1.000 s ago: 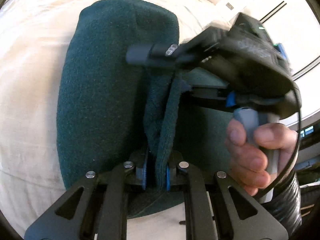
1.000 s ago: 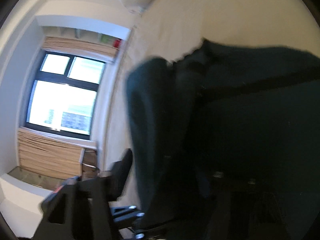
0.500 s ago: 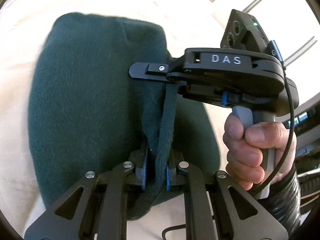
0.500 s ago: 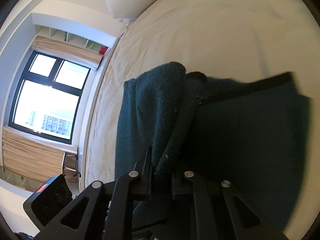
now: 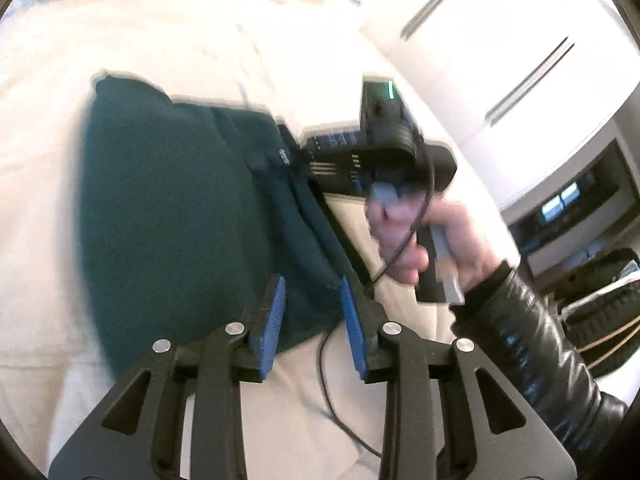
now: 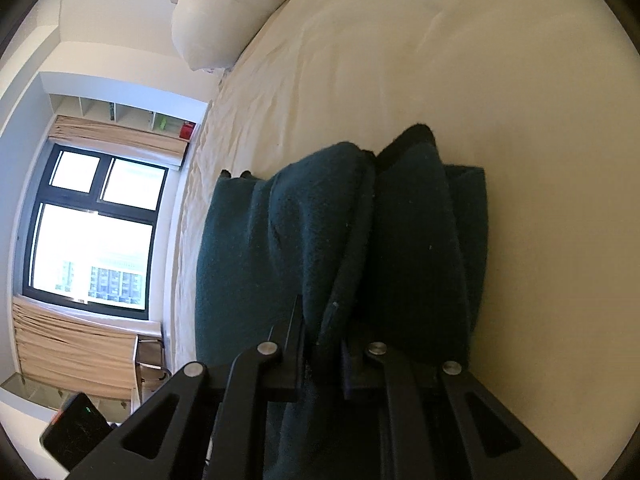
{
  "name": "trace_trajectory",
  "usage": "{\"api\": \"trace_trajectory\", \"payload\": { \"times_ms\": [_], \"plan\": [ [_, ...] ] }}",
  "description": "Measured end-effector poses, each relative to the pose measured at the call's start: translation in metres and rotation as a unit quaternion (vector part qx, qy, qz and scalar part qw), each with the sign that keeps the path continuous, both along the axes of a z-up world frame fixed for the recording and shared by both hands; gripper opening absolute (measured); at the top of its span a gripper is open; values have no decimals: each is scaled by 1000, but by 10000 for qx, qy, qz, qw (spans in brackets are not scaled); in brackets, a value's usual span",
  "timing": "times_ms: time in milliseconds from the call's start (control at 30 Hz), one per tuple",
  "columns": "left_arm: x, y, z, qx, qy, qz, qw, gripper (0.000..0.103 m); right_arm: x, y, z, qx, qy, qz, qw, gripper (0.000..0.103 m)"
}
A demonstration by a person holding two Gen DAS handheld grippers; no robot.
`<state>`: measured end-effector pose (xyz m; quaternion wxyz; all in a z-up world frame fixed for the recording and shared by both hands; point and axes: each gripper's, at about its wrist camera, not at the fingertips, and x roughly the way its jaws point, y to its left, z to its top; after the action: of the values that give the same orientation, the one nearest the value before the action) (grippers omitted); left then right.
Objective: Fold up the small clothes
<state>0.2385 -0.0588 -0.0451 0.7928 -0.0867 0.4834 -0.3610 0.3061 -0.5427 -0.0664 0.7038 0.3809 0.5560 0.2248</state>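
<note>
- Two grippers on one dark green garment (image 5: 168, 208) on the bed (image 5: 48, 128).
- left gripper (image 5: 312, 312) spread wide, fabric loose between.
- right gripper (image 6: 320, 344), at 2 o'clock, clamps a bunched fold.

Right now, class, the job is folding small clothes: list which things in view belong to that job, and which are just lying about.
Belongs to the job:
green cloth
left tool, open
right tool, shut on the cloth
bed, the folding surface

Lying about:
pillow
cable
window
shelf
</note>
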Motion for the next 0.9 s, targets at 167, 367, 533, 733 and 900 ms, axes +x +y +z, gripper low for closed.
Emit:
{"api": "trace_trajectory", "payload": {
  "times_ms": [167, 367, 533, 733, 900],
  "plan": [
    [53, 54, -4, 78, -302, 878, 9956, 28, -21, 7, 7, 126, -36, -2, 9999, 40],
    [79, 61, -34, 357, -182, 1154, 9925, 28, -34, 33, 10, -261, -167, 105, 9995, 36],
    [91, 31, -35, 382, -284, 1052, 9933, 28, -41, 15, 11, -423, -220, -113, 9988, 15],
    [82, 6, -31, 332, -578, 772, 9948, 28, -47, -5, 23, -465, -357, -301, 9978, 14],
    [92, -5, -45, 505, -576, 602, 9952, 28, -63, -11, 6, -366, -237, -371, 9984, 14]
  ]
}}
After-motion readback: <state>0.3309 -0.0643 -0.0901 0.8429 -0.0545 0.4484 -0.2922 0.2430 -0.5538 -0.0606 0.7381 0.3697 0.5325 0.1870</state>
